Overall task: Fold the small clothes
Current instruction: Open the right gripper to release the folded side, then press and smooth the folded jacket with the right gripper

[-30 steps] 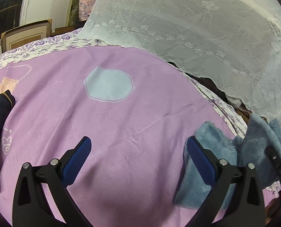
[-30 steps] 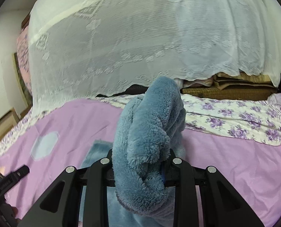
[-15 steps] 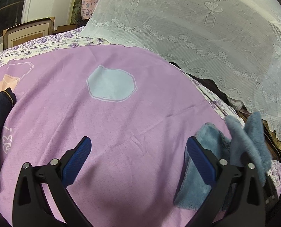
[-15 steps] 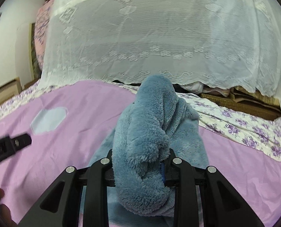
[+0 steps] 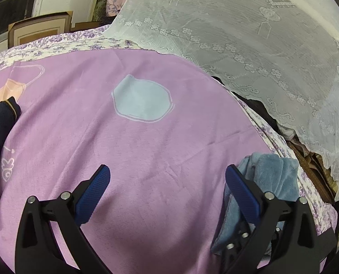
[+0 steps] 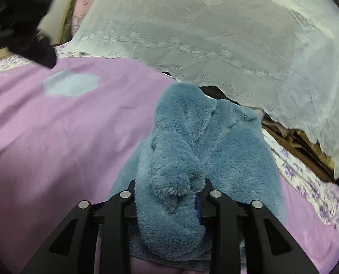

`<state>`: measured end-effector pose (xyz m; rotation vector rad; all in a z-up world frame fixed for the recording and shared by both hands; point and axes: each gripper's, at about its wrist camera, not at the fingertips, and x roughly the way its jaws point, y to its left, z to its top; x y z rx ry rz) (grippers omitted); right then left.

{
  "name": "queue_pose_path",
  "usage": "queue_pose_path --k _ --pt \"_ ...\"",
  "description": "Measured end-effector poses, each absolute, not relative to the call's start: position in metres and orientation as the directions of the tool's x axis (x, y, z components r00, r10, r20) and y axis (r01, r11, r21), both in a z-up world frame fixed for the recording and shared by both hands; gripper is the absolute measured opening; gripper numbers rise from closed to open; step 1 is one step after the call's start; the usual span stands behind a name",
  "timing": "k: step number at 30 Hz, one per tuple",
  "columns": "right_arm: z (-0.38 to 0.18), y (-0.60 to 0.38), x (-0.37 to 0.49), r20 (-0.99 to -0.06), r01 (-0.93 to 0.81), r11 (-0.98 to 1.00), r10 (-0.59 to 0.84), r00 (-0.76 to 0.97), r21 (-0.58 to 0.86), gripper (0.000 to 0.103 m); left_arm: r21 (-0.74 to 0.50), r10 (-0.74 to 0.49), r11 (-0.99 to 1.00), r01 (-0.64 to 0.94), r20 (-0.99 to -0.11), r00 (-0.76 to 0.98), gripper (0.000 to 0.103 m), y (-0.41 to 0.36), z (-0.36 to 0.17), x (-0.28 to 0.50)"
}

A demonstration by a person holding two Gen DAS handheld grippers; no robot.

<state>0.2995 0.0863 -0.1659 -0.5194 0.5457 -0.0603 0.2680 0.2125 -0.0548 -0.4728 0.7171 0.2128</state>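
Right hand-held gripper (image 6: 169,203) tilts downward, jaws just opening around fleece garment (image 6: 192,150).

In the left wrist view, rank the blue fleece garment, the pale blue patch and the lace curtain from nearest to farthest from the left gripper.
1. Blue fleece garment: beside the left gripper's right finger.
2. Pale blue patch: ahead, mid-blanket.
3. Lace curtain: beyond the blanket's far edge, upper right.

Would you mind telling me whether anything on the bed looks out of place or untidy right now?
The blue fleece garment looks untidy: it lies bunched, one thick fold humped up between the right gripper jaws, which have just been opening. A peach face mask lies on the purple blanket.
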Motion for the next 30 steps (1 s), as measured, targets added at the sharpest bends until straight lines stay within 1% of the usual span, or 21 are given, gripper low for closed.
queue_pose_path --k 2,5,7,11,14,17,19,20,21,23,25,26,28,30 --pt "-0.165 0.091 0.294 -0.49 -0.124 0.859 -0.159 0.857 -0.496 0.058 -0.346 0.022 0.872 -0.346 -0.678 0.735 0.098 0.213 -0.056 0.269" --pt "-0.161 0.094 0.281 -0.484 -0.166 0.838 -0.128 0.866 -0.52 0.059 -0.343 0.022 0.874 -0.344 -0.68 0.733 0.098 0.212 -0.056 0.27" --pt "-0.152 0.086 0.272 -0.491 -0.193 0.843 -0.094 0.866 -0.502 0.058 -0.339 0.025 0.876 -0.343 -0.678 0.734 0.098 0.211 -0.055 0.269" --pt "-0.119 0.058 0.244 -0.507 -0.253 0.883 0.02 0.862 -0.396 0.058 -0.334 0.026 0.879 -0.339 -0.677 0.735 0.099 0.208 -0.055 0.269" --pt "-0.094 0.032 0.223 -0.496 -0.302 0.894 0.107 0.862 -0.331 0.058 -0.319 0.029 0.89 -0.326 -0.675 0.737 0.099 0.201 -0.055 0.268" --pt "-0.071 0.004 0.208 -0.465 -0.3 0.919 0.155 0.872 -0.255 0.058 -0.289 0.039 0.907 -0.308 -0.669 0.742 0.099 0.191 -0.054 0.267" --pt "-0.059 -0.015 0.209 -0.435 -0.245 0.944 0.129 0.891 -0.221 0.058 -0.268 0.037 0.922 -0.28 -0.659 0.751 0.099 0.179 -0.053 0.266" --pt "-0.057 -0.025 0.214 -0.423 -0.184 0.957 0.074 0.903 -0.224 0.056 -0.267 0.027 0.927 -0.264 -0.655 0.755 0.099 0.175 -0.053 0.266" --pt "-0.057 -0.032 0.219 -0.422 -0.143 0.963 0.036 0.906 -0.226 0.046 -0.269 0.004 0.934 -0.235 -0.649 0.761 0.098 0.168 -0.053 0.266" --pt "-0.064 -0.047 0.234 -0.452 -0.085 0.974 -0.02 0.892 -0.212 0.033 -0.265 -0.031 0.947 -0.183 -0.641 0.767 0.098 0.153 -0.054 0.267" --pt "-0.075 -0.056 0.245 -0.495 -0.069 0.982 -0.028 0.868 -0.177 0.031 -0.215 -0.036 0.967 -0.134 -0.641 0.767 0.098 0.132 -0.058 0.27" --pt "-0.084 -0.058 0.251 -0.528 -0.078 0.987 -0.009 0.849 -0.142 0.03 -0.172 -0.025 0.979 -0.112 -0.644 0.765 0.098 0.121 -0.062 0.272" --pt "-0.097 -0.053 0.252 -0.551 -0.085 0.987 -0.003 0.834 -0.135 0.03 -0.096 0.021 0.989 -0.111 -0.659 0.752 0.099 0.107 -0.07 0.278" --pt "-0.111 -0.038 0.258 -0.578 -0.112 0.98 -0.002 0.816 -0.162 0.032 0.047 0.152 0.985 -0.167 -0.693 0.704 0.099 0.098 -0.087 0.29"
